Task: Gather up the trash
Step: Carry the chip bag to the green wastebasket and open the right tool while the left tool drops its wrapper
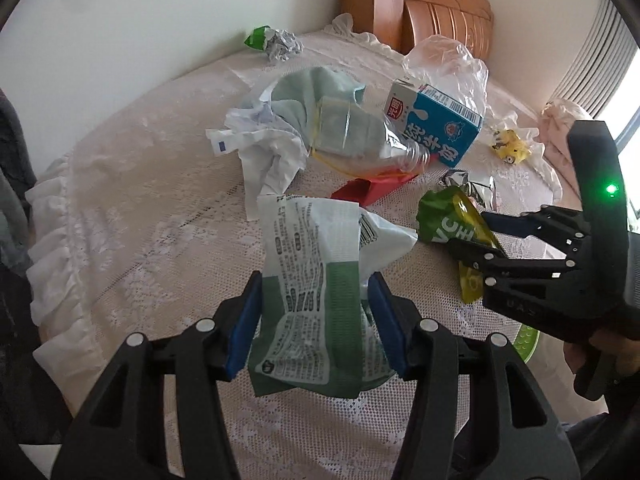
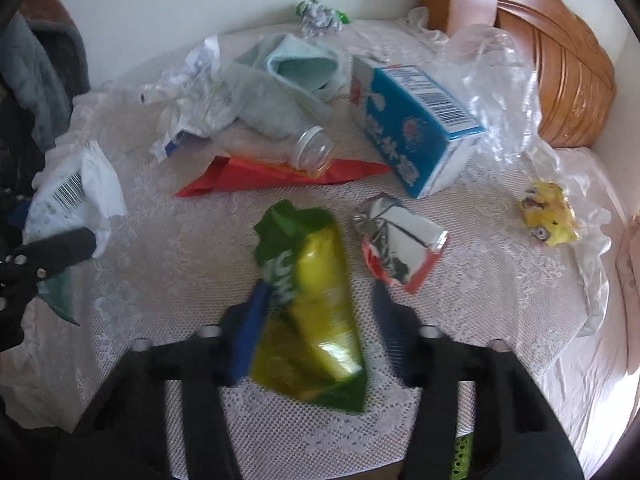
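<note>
My left gripper (image 1: 316, 312) is shut on a white and green printed wrapper (image 1: 316, 280), held above the lace-covered table (image 1: 160, 216); the wrapper also shows in the right wrist view (image 2: 68, 204). My right gripper (image 2: 320, 300) stands around a green and yellow snack bag (image 2: 312, 292); its left pad touches the bag, and a gap shows at the right pad. That bag also shows in the left wrist view (image 1: 448, 220). More trash lies behind: a clear plastic bottle (image 1: 360, 140), a blue milk carton (image 1: 436, 120), a red paper (image 2: 280, 172), a silver foil wrapper (image 2: 400, 244).
Crumpled white paper (image 1: 260, 148), a pale green cloth (image 2: 296, 64), a clear plastic bag (image 1: 448, 60), a crumpled foil ball (image 1: 280, 44) and a yellow toy (image 2: 548, 216) lie on the table. A wooden headboard (image 1: 420, 4) stands behind. A green bin edge (image 1: 524, 344) shows below.
</note>
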